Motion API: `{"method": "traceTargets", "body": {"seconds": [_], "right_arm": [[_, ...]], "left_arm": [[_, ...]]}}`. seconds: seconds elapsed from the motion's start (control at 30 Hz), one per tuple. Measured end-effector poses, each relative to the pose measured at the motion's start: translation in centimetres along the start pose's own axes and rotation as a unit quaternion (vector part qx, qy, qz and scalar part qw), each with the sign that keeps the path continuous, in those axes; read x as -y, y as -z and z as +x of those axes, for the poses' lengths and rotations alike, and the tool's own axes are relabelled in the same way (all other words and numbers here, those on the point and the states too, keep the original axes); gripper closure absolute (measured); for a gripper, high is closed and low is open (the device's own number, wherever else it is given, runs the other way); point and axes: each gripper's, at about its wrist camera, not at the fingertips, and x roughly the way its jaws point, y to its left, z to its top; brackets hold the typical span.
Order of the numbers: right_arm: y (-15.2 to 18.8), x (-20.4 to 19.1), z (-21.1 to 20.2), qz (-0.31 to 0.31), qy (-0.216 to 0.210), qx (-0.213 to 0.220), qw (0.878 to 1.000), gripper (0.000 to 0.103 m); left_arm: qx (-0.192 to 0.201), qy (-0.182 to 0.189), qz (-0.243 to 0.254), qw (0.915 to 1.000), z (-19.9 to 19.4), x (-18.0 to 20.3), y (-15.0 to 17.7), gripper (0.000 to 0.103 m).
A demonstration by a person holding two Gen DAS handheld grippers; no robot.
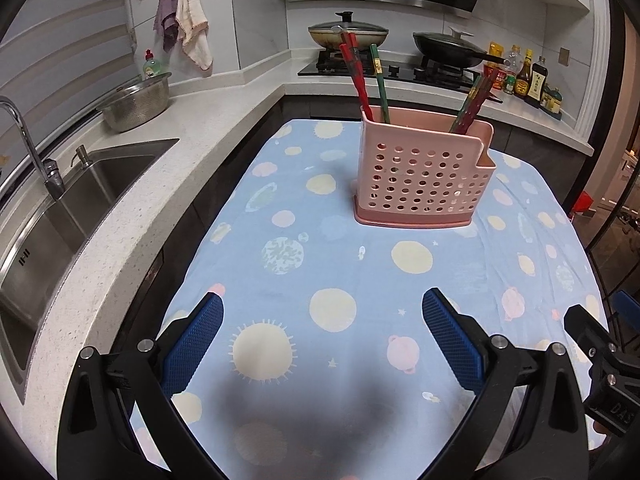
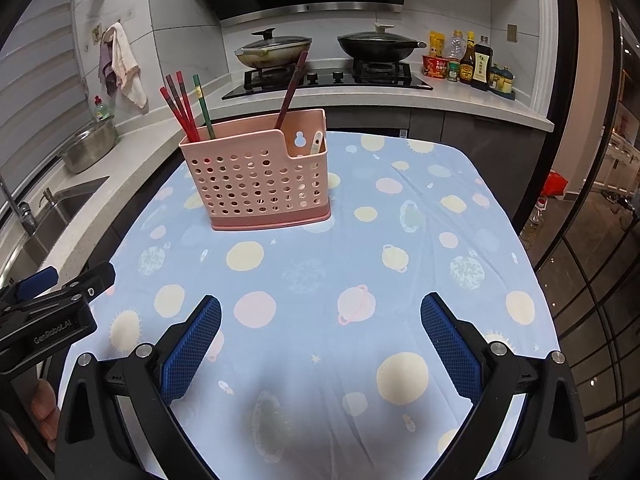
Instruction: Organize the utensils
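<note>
The left gripper and right gripper both hover low over the bench, fingers spread wide and holding nothing. Only the planet-printed blue cloth lies between them and the pink perforated holder, which stands upright toward the far edge. In it, red chopsticks and a green one lean left; others lean right (a pale utensil shows too). Behind are a stove with lidded pans and a sink.
</note>
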Motion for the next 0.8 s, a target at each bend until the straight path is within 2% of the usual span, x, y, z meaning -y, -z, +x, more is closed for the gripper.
{"method": "traceTargets", "body": {"seconds": [0.8], "right_arm": [[0.04, -0.08, 0.16, 0.002, 0.002, 0.000, 1.000, 0.007]], "left_arm": [[0.002, -0.004, 0.006, 1.0000, 0.20, 0.14, 0.07, 0.008]]}}
